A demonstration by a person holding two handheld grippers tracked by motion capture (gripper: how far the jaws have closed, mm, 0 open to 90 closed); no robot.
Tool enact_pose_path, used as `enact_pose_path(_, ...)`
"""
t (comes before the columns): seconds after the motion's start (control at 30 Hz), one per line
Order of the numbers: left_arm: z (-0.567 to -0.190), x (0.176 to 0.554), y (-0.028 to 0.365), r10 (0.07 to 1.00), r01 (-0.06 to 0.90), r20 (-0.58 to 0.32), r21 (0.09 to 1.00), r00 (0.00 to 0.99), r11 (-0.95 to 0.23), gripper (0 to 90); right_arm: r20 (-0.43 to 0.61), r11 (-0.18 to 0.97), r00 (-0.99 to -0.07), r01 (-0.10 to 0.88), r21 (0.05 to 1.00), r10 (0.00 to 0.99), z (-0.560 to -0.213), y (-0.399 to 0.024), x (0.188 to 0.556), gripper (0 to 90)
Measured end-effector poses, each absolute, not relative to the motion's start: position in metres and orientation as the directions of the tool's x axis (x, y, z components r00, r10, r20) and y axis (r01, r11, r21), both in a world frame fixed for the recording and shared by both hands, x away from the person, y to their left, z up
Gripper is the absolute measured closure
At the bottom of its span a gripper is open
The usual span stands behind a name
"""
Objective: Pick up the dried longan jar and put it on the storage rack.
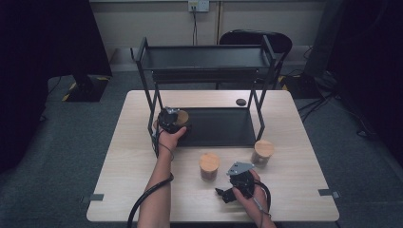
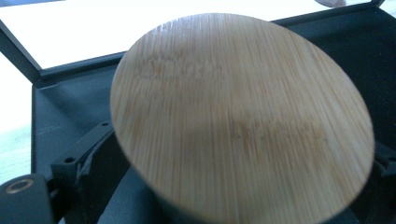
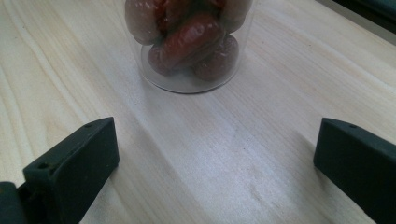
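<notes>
On the counter [image 1: 142, 156] stand two bamboo-lidded jars [image 1: 209, 166]; a third jar [image 2: 243, 121] sits clasped in the left gripper [image 1: 169, 121]; the right gripper [image 3: 215, 163] gapes empty.

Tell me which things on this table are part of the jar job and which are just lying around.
Part of the job:
- black shelf rack
- jar in the left claw, with its wooden lid, at the rack's bottom shelf
- middle jar
- right jar
- right claw, open on the table

Lying around:
- small dark disc on the table
- chair behind the table
</notes>
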State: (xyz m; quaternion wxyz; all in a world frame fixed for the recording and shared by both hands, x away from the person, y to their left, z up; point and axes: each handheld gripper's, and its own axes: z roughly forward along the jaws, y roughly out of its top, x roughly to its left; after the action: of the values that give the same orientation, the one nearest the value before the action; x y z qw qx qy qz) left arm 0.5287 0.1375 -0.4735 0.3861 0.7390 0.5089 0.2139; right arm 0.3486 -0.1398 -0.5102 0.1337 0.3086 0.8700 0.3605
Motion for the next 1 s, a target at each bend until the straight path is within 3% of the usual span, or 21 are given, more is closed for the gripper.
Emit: enact_pose_path(1.0,-0.475,0.506,0.142,0.913,0.595,-0.085,0.782,0.399,-0.187,7.9,-0.011,0.549,-0.772,0.442,0.709,0.635,-0.510,-0.140,0.348,0.0)
